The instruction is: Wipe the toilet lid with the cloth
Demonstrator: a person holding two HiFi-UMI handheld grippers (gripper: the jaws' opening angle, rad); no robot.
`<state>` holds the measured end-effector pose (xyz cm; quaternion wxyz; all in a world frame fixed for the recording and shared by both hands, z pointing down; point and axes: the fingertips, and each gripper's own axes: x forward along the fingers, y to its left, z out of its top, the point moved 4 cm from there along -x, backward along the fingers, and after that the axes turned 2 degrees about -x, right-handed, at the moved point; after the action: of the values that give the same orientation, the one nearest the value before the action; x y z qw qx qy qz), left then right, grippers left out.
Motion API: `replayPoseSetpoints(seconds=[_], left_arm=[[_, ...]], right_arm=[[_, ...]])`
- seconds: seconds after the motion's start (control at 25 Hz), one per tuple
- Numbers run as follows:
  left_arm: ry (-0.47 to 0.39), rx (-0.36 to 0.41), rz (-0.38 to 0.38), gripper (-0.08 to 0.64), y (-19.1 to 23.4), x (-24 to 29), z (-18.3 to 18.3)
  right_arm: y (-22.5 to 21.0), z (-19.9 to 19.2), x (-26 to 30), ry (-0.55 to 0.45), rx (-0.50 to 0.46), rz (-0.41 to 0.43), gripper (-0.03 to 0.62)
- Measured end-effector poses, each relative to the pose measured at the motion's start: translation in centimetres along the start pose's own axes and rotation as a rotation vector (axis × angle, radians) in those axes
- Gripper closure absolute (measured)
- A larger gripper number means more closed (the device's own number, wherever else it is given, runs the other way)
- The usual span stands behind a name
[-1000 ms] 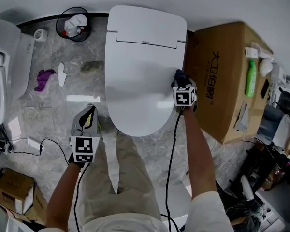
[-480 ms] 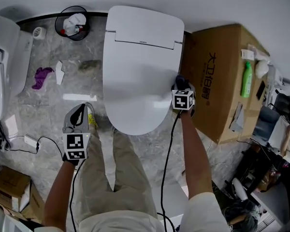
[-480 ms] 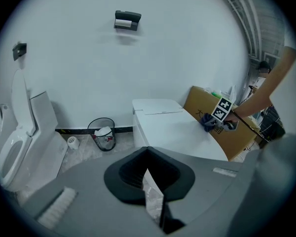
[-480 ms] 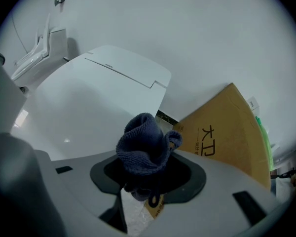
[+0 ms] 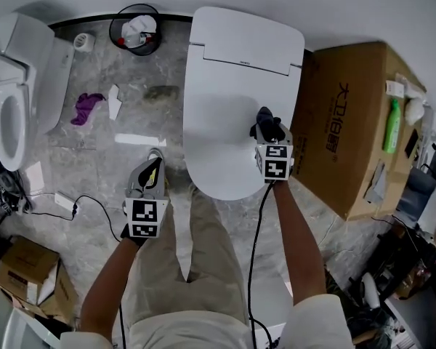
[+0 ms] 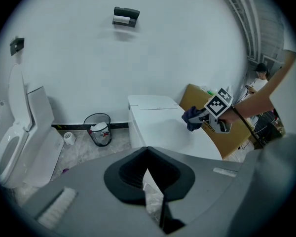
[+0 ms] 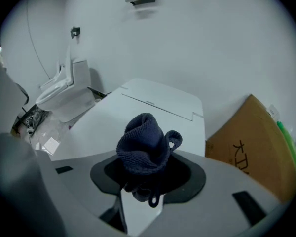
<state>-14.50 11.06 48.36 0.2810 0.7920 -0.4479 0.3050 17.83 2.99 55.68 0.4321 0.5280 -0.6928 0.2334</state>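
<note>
The white toilet lid (image 5: 225, 115) is closed and lies straight ahead of me. A dark blue cloth (image 5: 267, 124) is bunched at the lid's right side, and my right gripper (image 5: 266, 132) is shut on it. In the right gripper view the cloth (image 7: 143, 142) bulges up out of the jaws above the lid (image 7: 113, 117). My left gripper (image 5: 151, 167) hangs over the floor by the toilet's front left, shut with nothing in it. From the left gripper view I see the lid (image 6: 163, 130) and the cloth (image 6: 191, 117) across it.
A large cardboard box (image 5: 349, 122) stands tight against the toilet's right side, with a green bottle (image 5: 392, 126) on top. A black waste bin (image 5: 138, 27), a purple rag (image 5: 87, 107) and a second toilet (image 5: 14, 100) are on the left. The person's legs stand below the bowl.
My right gripper has carried the cloth from the lid's right edge a little inward onto the lid. The head view has shifted; the left gripper stays beside the bowl.
</note>
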Motion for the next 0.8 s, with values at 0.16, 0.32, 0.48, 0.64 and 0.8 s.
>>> replayPoseSetpoints(seconds=[0.16,0.32,0.48,0.64,0.8], left_arm=[[-0.004,-0.006,0.013,0.560,1.1,0.0,0.1],[-0.013,-0.013,0.021,0.560,1.8,0.0,0.3],[-0.016,-0.027,0.026,0.560,2.1,0.1,0.1],[-0.018,-0.036,0.018,0.560,2.1,0.2,0.1],[-0.014,-0.031,0.016,0.560,2.3,0.1,-0.2]], right_arm=[[5.6,2.3,0.2,-0.056,-0.005,0.094,0.414],[10.1,4.1,0.2,-0.093,-0.014,0.176,0.414],[14.1,4.9,0.3,-0.111,-0.028,0.247,0.414],[17.6,5.0,0.9,-0.105,-0.027,0.298,0.414],[20.9,5.1,1.3,-0.111,-0.012,0.350,0.414]])
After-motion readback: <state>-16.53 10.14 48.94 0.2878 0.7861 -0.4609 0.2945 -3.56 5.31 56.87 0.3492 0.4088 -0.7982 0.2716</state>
